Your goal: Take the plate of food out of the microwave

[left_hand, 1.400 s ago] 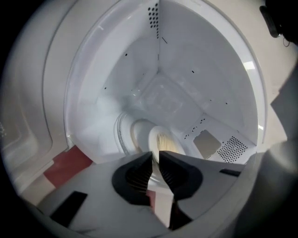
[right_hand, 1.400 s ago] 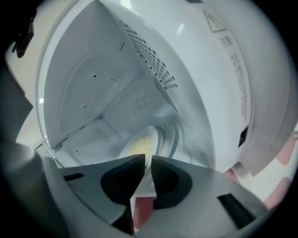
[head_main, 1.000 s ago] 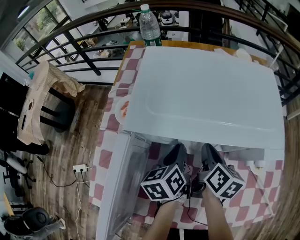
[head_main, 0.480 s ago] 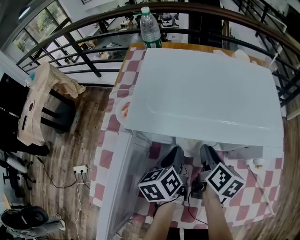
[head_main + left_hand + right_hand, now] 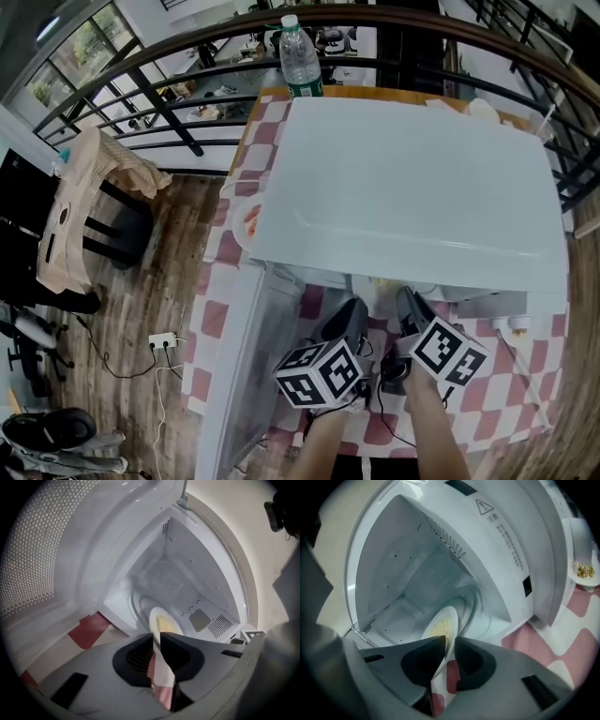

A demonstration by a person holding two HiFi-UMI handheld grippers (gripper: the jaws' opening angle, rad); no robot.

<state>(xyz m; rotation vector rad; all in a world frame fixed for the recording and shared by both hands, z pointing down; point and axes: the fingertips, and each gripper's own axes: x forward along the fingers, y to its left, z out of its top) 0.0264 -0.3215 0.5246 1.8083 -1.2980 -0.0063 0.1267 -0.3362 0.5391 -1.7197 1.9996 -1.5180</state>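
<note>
Between left gripper (image 5: 157,635) fingers: plate (image 5: 165,620) rim, pinched, narrow gap. Right gripper (image 5: 449,639) jaws just closed onto same plate's other rim, inside microwave (image 5: 187,559).

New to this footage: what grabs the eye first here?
The big white microwave dominates the red-and-white checked tablecloth. At its open mouth the left claw and right claw pinch the round white plate of yellow food; the right's jaws have just been closing on its rim.

The dark-grey left gripper (image 5: 156,637) and matching right gripper (image 5: 449,639) have scooped matte jaws and a white cube with black square markers (image 5: 319,373) each, with thin black cables (image 5: 382,377) looping beside the left cube.
</note>
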